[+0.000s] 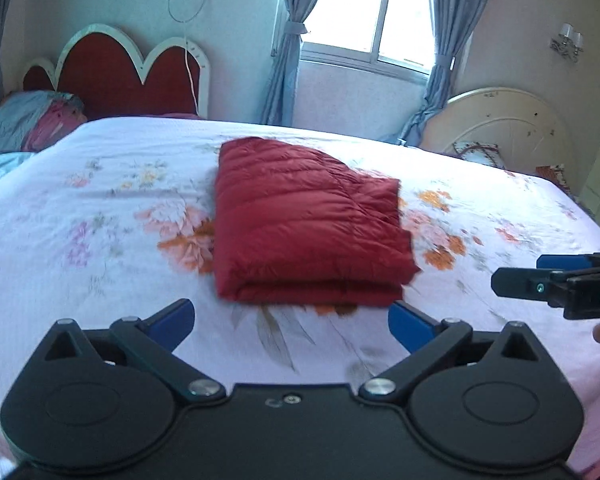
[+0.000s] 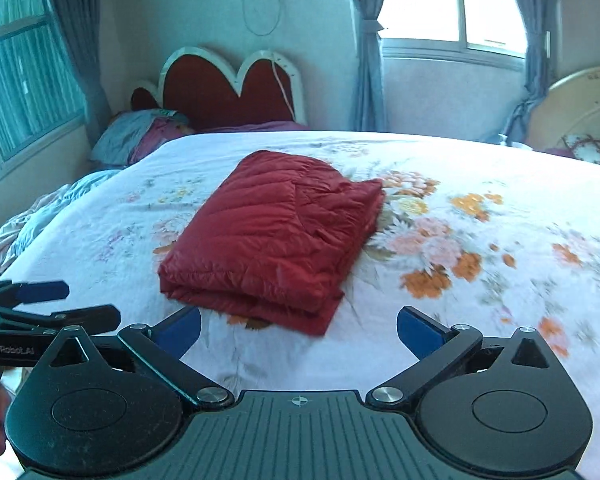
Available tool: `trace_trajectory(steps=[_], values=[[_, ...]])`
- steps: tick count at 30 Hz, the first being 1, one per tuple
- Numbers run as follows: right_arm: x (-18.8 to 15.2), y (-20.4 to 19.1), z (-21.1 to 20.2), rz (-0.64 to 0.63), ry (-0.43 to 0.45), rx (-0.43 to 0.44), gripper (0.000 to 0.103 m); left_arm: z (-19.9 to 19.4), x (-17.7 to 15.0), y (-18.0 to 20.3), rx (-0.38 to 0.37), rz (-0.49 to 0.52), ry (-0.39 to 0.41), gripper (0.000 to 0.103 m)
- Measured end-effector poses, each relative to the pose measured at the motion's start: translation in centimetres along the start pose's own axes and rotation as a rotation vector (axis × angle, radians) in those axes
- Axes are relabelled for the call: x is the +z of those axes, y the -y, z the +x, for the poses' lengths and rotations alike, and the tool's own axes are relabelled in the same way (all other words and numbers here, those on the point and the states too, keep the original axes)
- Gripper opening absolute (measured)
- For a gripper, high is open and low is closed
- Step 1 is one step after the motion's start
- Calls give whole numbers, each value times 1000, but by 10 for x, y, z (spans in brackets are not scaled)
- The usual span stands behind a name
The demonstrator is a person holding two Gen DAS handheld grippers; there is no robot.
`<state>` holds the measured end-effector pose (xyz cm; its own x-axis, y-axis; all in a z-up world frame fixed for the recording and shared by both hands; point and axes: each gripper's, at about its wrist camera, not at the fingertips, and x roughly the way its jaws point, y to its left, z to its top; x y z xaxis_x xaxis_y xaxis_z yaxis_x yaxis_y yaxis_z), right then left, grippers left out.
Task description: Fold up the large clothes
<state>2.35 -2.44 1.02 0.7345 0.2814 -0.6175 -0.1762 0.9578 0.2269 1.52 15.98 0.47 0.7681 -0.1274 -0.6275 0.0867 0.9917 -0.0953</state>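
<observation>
Both tongs, left [image 1: 292, 320] and right [image 2: 299, 326], wide, empty; red quilted jacket [image 1: 308, 232] folded mid-bed [image 1: 100, 264]; judgement: square loose near edge, press flat.

Motion blur softens the red quilted jacket [image 1: 308, 220]; the bed [image 1: 100, 280] runs off frame, right gripper [image 1: 512, 280] cropped at edge.

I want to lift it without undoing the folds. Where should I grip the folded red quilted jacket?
Grip the red quilted jacket at its thick folded near edge, coming from the near side: all layers stack there, facing the open left hand-held gripper, so one pinch probably holds them together.
</observation>
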Motion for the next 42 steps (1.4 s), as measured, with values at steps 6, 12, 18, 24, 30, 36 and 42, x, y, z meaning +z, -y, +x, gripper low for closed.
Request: trace_trajectory(steps=[6,12,18,24,30,36,42], values=[[-16,-13,-40,36,26,-59,103,-38,-8,14,12,23,27,103],[-28,-28,-68,29,38,-101,103,-65,-18,23,23,35,66,103],[-36,-33,-81,24,43,-106,103,-73,-23,26,30,38,77,103],[-36,-34,-89,21,56,-109,103,-78,-23,31,18,50,97,103],[-37,-30,-91,26,56,-114,103,-78,-23,32,13,55,100,103],[-35,-30,-92,28,59,-115,103,-78,-21,31,9,57,103,103],[-35,-30,-93,28,62,-116,103,-78,-21,30,9,58,107,103]])
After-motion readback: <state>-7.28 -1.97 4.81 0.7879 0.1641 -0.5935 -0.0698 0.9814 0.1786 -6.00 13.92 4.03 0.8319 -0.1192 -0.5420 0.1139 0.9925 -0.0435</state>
